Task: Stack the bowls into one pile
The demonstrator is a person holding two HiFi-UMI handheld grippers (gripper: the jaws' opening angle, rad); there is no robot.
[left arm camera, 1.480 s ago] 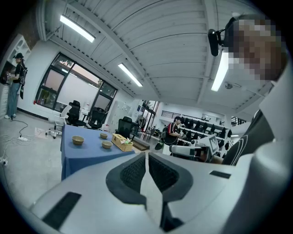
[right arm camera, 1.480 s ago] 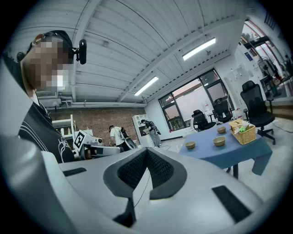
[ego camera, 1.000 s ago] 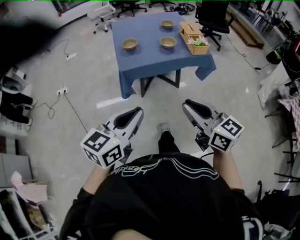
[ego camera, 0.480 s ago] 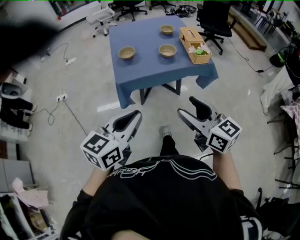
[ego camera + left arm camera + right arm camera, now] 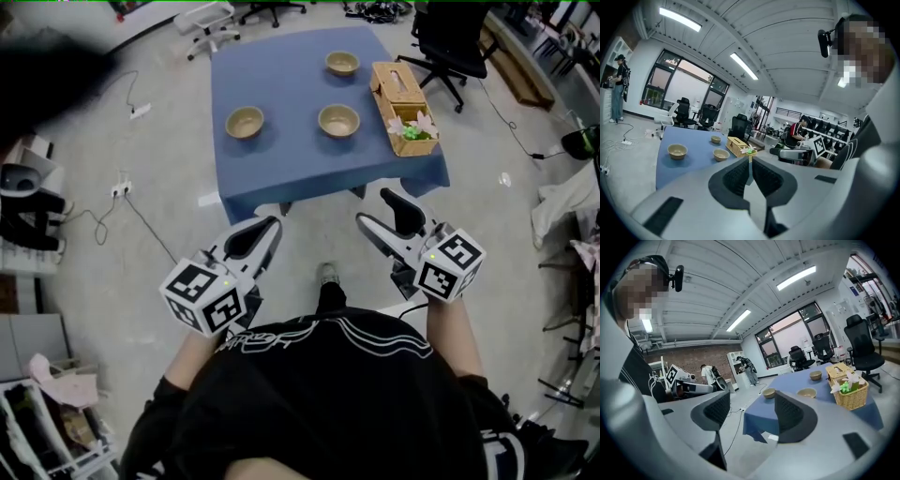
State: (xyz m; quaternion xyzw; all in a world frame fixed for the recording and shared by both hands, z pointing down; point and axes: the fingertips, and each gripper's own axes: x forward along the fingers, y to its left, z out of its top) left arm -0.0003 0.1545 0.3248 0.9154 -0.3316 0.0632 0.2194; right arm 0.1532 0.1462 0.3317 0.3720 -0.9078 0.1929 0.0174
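Quick rundown of where you're at: you're standing short of the worktop, the one under the blue cloth, with both claws held out in front of your black shirt over the floor; your left claw is clenched, pads pressed together with only a thin slit between them in the left gripper view, and it's got nothing in it; your right claw is released, its jaws have just been opening and now stand wide apart, and through the gap the right gripper view shows only floor and the hanging corner of the cloth; neither claw touches a bowl, they're all well apart from you up on the worktop; the three bowls sit separate, none stacked yet: the left bowl toward the head view's left, the middle bowl near it at about the same depth, and the far bowl further back behind the middle one; all three are tan and upright; just beside the middle bowl and far bowl, along the worktop's right edge, there's a wicker basket with white and green flowers at its near end; a black office chair stands past the far right corner
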